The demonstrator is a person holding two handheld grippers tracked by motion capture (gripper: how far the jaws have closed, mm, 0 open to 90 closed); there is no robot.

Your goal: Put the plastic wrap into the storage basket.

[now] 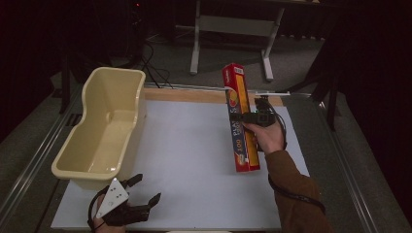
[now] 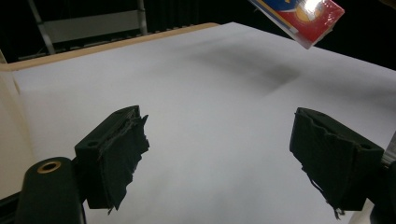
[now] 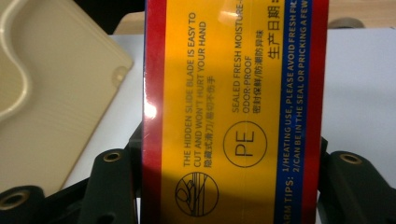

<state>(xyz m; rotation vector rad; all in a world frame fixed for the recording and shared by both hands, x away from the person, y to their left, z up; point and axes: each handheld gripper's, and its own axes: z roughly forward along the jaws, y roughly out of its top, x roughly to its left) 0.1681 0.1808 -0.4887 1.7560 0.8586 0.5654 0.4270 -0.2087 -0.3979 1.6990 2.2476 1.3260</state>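
Right hand-held gripper (image 1: 248, 118) clamps box (image 1: 240, 116), jaws mostly hidden; left hand-held gripper (image 1: 145, 189) gapes.

Count on the white table (image 1: 194, 145): one cream plastic tub (image 1: 104, 128), one long red-and-yellow plastic wrap box (image 1: 241, 119), two handheld grippers, left (image 1: 144, 189) and right (image 1: 238, 118); behind the table, one grey metal stand (image 1: 233, 29).
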